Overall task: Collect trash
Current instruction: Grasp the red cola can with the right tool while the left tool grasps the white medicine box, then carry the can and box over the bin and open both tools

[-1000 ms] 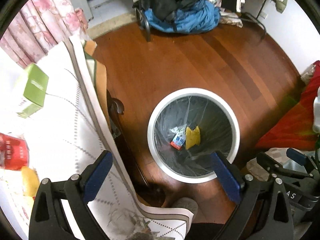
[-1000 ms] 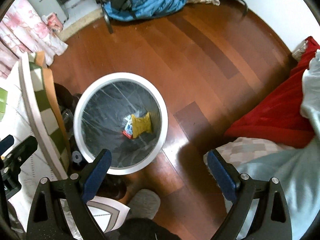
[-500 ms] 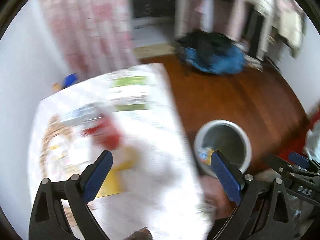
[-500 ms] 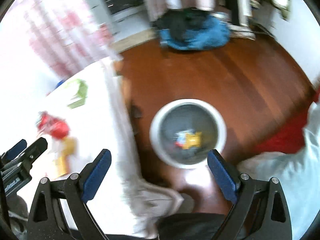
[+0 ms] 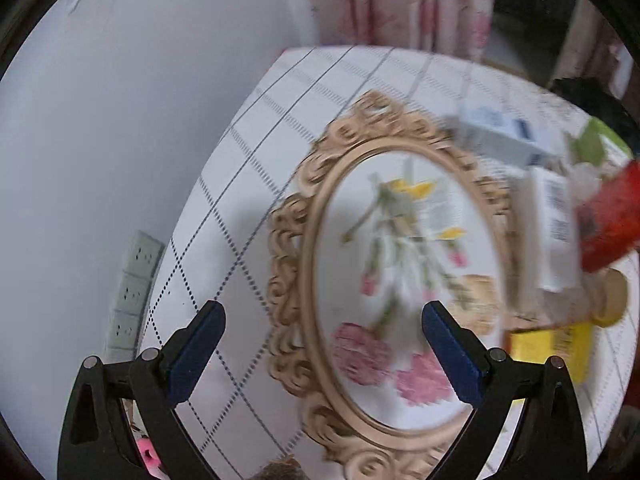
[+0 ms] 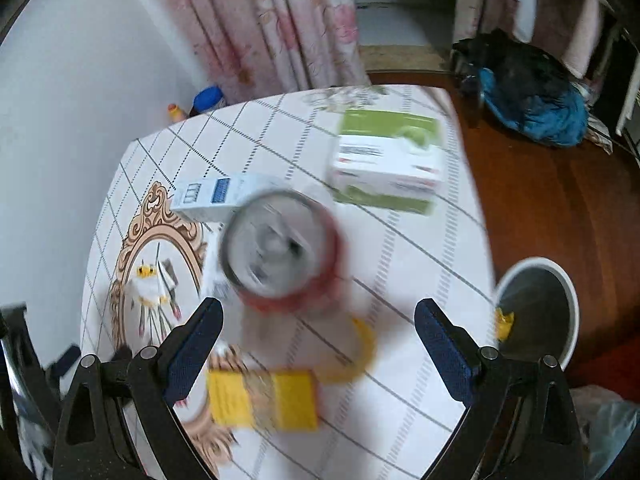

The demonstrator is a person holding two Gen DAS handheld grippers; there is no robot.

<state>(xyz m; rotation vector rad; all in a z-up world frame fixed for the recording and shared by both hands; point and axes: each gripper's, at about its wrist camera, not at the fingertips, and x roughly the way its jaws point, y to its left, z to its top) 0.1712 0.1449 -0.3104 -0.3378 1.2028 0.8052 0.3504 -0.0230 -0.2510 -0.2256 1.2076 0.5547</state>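
Observation:
In the right wrist view a red can (image 6: 280, 256) stands upright on the white checked tablecloth (image 6: 420, 248), just ahead of my open right gripper (image 6: 318, 340). A yellow packet (image 6: 264, 400) lies between the fingers, close to the camera, with a yellow ring-shaped piece (image 6: 362, 350) beside it. A blue-and-white box (image 6: 224, 196) and a green-and-white box (image 6: 388, 164) lie farther back. The white trash bin (image 6: 560, 280) stands on the floor to the right, with a yellow scrap (image 6: 504, 322) inside. My left gripper (image 5: 324, 344) hangs open over an oval flower print (image 5: 400, 280). The can (image 5: 612, 216) is at its far right.
A white box (image 5: 556, 228) and the yellow packet (image 5: 552, 344) sit right of the left gripper. A power strip (image 5: 136, 300) is on the wall at left. Pink curtains (image 6: 280, 20) hang behind the table. A blue clothes pile (image 6: 532, 100) lies on the wooden floor (image 6: 540, 200).
Both grippers have swung left and up from above the bin to above the table. The bin now sits at the right edge of the right view. Both stay open.

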